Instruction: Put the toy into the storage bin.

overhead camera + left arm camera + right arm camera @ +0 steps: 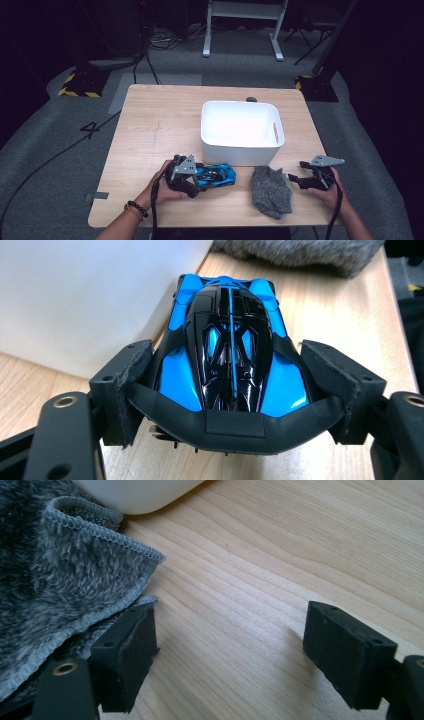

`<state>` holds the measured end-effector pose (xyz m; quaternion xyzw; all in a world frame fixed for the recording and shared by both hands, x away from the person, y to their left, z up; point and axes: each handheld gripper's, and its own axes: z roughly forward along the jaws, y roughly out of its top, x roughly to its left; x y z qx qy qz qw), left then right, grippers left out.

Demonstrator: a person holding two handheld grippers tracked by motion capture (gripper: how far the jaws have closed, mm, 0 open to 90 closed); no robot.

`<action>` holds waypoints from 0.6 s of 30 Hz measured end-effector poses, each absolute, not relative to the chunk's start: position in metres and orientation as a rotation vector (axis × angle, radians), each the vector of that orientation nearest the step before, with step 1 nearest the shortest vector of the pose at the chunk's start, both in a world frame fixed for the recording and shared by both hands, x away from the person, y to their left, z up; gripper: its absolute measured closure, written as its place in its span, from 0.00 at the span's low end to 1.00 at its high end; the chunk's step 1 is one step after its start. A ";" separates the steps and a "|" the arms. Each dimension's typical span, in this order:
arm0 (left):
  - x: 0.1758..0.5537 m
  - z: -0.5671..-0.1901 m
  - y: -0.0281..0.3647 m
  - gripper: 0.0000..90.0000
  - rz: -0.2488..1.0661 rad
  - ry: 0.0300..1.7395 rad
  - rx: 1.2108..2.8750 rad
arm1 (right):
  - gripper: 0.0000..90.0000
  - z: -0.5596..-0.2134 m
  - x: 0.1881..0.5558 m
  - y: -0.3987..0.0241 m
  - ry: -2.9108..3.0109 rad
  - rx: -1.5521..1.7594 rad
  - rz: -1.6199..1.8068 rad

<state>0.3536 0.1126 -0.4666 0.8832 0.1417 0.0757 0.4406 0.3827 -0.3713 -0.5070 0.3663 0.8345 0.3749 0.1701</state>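
A blue and black toy car (218,175) sits at the table's front, just before the white bin (240,151). My left gripper (201,176) is shut on its rear end. In the left gripper view both pads squeeze the car (230,340) by its sides, nose pointing away, and it hangs slightly above the wood. A grey fleecy cloth (270,191) lies crumpled to the car's right. My right gripper (299,171) rests open at the cloth's right edge. In the right gripper view its jaws (235,640) stand wide over bare wood, the left pad touching the cloth's hem (65,565).
The wooden table (150,130) has bare room on its left half and behind the bin. The bin's wall (75,300) stands close to the car's left side. Cables and stand legs lie on the grey floor beyond the table.
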 end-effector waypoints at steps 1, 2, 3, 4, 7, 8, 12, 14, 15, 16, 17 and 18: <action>0.353 -0.465 0.113 0.27 0.187 0.351 2.185 | 0.24 -0.507 0.383 -0.371 2.371 1.041 1.065; 0.353 -0.465 0.113 0.27 0.187 0.351 2.185 | 0.24 -0.507 0.383 -0.371 2.371 1.041 1.065; 0.352 -0.462 0.114 0.27 0.193 0.338 2.181 | 0.24 -0.507 0.383 -0.371 2.371 1.043 1.065; 0.352 -0.462 0.114 0.27 0.193 0.338 2.181 | 0.24 -0.507 0.383 -0.371 2.371 1.043 1.065; 0.350 -0.455 0.113 0.27 0.191 0.318 2.166 | 0.24 -0.507 0.383 -0.371 2.371 1.041 1.065; 0.350 -0.455 0.113 0.28 0.191 0.318 2.166 | 0.24 -0.507 0.383 -0.371 2.371 1.041 1.065; 0.351 -0.448 0.111 0.28 0.174 0.300 2.141 | 0.24 -0.507 0.383 -0.371 2.372 1.041 1.065; 0.351 -0.446 0.110 0.27 0.171 0.290 2.135 | 0.24 -0.507 0.383 -0.371 2.372 1.042 1.066; 0.351 -0.446 0.110 0.27 0.171 0.290 2.135 | 0.24 -0.507 0.383 -0.371 2.372 1.042 1.066; 0.350 -0.444 0.110 0.27 0.177 0.285 2.135 | 0.24 -0.507 0.383 -0.371 2.372 1.041 1.067; 0.350 -0.442 0.110 0.27 0.183 0.284 2.130 | 0.24 -0.507 0.383 -0.371 2.372 1.041 1.066; 0.350 -0.440 0.110 0.27 0.181 0.284 2.123 | 0.24 -0.507 0.383 -0.371 2.372 1.041 1.066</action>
